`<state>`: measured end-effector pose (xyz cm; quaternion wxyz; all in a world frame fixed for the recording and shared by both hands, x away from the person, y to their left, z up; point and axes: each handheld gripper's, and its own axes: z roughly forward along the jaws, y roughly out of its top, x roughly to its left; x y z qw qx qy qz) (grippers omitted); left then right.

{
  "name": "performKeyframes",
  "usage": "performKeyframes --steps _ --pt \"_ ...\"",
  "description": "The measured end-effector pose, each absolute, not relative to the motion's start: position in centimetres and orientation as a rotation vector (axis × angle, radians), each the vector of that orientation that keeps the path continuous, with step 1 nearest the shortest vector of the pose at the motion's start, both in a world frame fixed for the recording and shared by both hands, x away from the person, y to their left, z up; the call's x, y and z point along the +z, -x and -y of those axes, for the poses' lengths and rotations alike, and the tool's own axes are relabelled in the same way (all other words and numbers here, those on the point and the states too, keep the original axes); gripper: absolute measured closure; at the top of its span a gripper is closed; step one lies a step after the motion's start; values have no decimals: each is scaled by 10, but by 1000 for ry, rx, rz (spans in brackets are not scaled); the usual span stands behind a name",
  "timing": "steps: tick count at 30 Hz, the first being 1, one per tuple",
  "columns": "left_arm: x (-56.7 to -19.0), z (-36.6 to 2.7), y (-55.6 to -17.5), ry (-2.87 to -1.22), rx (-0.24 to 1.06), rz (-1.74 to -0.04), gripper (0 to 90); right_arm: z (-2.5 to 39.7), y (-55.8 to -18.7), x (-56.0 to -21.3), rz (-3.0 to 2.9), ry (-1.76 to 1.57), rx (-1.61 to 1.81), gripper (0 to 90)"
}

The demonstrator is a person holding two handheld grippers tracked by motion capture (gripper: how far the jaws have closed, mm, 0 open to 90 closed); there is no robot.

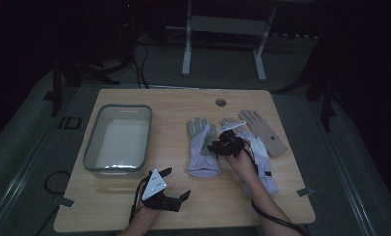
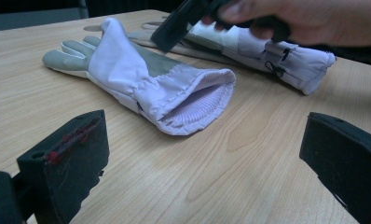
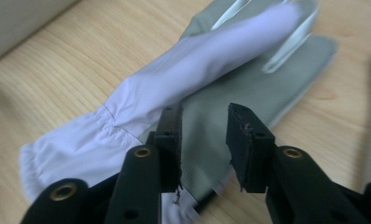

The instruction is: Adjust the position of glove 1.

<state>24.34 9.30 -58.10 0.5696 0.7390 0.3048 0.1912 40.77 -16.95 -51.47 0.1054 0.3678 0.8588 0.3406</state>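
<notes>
R gripper [image 1: 222,143]: over the lavender glove [image 1: 202,147], jaws part open w/ a narrow gap, holding nothing; in the right gripper view they hang just above the grey palm side, near mid-glove.
L gripper [image 1: 176,183]: parked at near table edge, jaws wide, empty; glove cuff [image 2: 200,105] faces it, a bit apart.
Glove pos: flat on table [image 1: 242,196] centre, right of the grey bin [image 1: 95,147]; fingers point far side, cuff toward person.
Long axis: runs near-to-far, roughly along R jaw line.
2nd lavender glove [image 1: 262,162]: under R hand, just beside the first.
Tan glove [image 1: 265,132]: further right.
Nearer hand: R, by far.
Next, my guess: R drops straight down and pinches; no reach needed.
</notes>
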Motion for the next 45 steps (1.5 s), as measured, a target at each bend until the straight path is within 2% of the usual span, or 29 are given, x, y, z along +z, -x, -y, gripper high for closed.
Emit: performKeyframes --steps 9,19,25,29,30,36,39,40,45 --pt "-581 -93 -244 -1735 449 -719 15 214 -398 -480 -2478 -1034 966 587" --pt "-581 -93 -244 -1734 447 -723 15 269 -384 -469 -2443 -1033 872 579" --pt "-581 -93 -244 -1733 448 -725 15 293 -369 -474 -2498 -1004 846 568" --pt "-581 -93 -244 -1733 448 -727 15 302 -365 -481 -2546 -998 816 530" --pt "-581 -93 -244 -1732 446 -729 15 305 -364 -489 -2569 -994 772 502" --pt "-581 -93 -244 -1732 446 -729 15 309 -371 -515 -2601 -1037 708 468" --pt "-581 -93 -244 -1732 446 -729 15 309 -373 -522 -2606 -1052 715 497" --pt "-581 -93 -244 -1732 446 -729 15 311 -372 -524 -2607 -1078 754 590" --pt "-581 -93 -244 -1732 446 -730 15 316 -366 -526 -2559 -1150 831 669"
